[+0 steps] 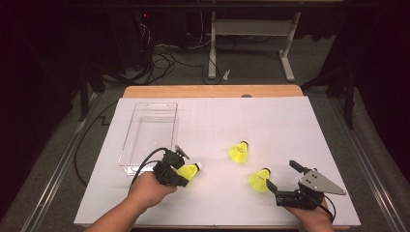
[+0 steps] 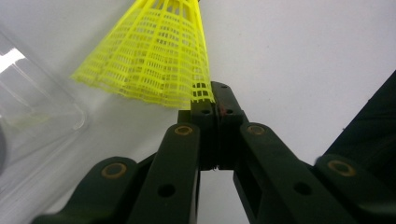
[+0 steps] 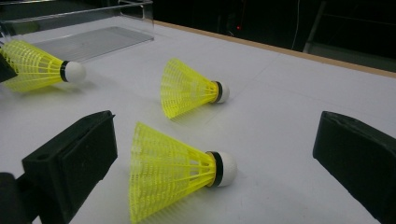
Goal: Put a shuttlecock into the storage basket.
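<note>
Three yellow shuttlecocks are on the white tabletop. One shuttlecock (image 1: 189, 171) has its skirt rim pinched in the clenched left gripper (image 1: 186, 170), near the front edge. Just beside it toward the left edge lies one clear plastic tray (image 1: 126, 145), nothing visible inside. The right gripper (image 1: 282, 176) stands released, jaws wide around a second shuttlecock (image 1: 259, 180), untouched; the third shuttlecock (image 1: 239, 152) lies mid-table

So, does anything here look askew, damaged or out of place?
Nothing looks damaged or spilled. The left tongs pinch one shuttlecock by the rim of its skirt. Two more shuttlecocks lie on their sides near the open right tongs.
</note>
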{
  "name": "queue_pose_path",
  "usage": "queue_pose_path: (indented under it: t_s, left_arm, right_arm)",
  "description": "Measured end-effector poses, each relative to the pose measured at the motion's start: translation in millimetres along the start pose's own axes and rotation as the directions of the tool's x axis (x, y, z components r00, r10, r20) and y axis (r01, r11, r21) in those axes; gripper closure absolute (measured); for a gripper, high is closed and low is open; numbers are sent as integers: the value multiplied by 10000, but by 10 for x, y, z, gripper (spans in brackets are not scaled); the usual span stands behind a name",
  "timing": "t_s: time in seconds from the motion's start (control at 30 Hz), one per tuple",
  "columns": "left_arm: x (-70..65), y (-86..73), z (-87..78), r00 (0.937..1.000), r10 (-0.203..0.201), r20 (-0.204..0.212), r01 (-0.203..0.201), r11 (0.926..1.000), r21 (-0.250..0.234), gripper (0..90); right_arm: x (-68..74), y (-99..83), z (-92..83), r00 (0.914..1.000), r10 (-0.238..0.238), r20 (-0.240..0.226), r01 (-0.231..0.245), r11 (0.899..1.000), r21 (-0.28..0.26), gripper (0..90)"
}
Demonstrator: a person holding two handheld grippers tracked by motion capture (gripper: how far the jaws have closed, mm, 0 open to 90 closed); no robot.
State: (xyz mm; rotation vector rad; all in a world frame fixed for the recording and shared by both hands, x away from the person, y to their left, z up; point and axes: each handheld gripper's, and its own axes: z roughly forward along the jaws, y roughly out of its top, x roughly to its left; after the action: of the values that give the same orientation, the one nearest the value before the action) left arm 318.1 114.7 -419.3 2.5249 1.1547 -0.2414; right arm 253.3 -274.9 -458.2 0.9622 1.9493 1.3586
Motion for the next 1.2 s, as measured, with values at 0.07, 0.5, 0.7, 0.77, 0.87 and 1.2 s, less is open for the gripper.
queue_pose_path:
  t_s: [0.07, 0.5, 0.7, 0.77, 0.87, 1.2]
  left_arm:
    - [-16, 13, -30, 10000, 21, -20, -21, 10000, 17, 895]
    - [-90, 80, -157, 9995, 301, 9, -301, 9995, 115, 897]
    - [-114, 106, -233, 9993, 372, -55, -371, 9991, 185, 897]
    - [-134, 122, -282, 9991, 428, -64, -426, 9988, 259, 896]
    - [-151, 138, -343, 9988, 472, -87, -469, 9984, 303, 896]
    - [-164, 195, -559, 9983, 585, 31, -585, 9978, 297, 897]
  right_arm:
    - [-1, 0, -1, 10000, 12, 13, -12, 10000, 8, 5]
    - [-4, -1, -2, 10000, 14, 5, -14, 10000, 3, 5]
    - [-1, -2, -1, 10000, 16, -6, -16, 10000, 17, 5]
    - [-2, -3, -1, 10000, -5, -3, 5, 10000, 13, 5]
    - [-2, -4, 1, 10000, -8, 6, 8, 10000, 22, 5]
    - [4, -6, 5, 10000, 1, -37, -1, 10000, 38, 5]
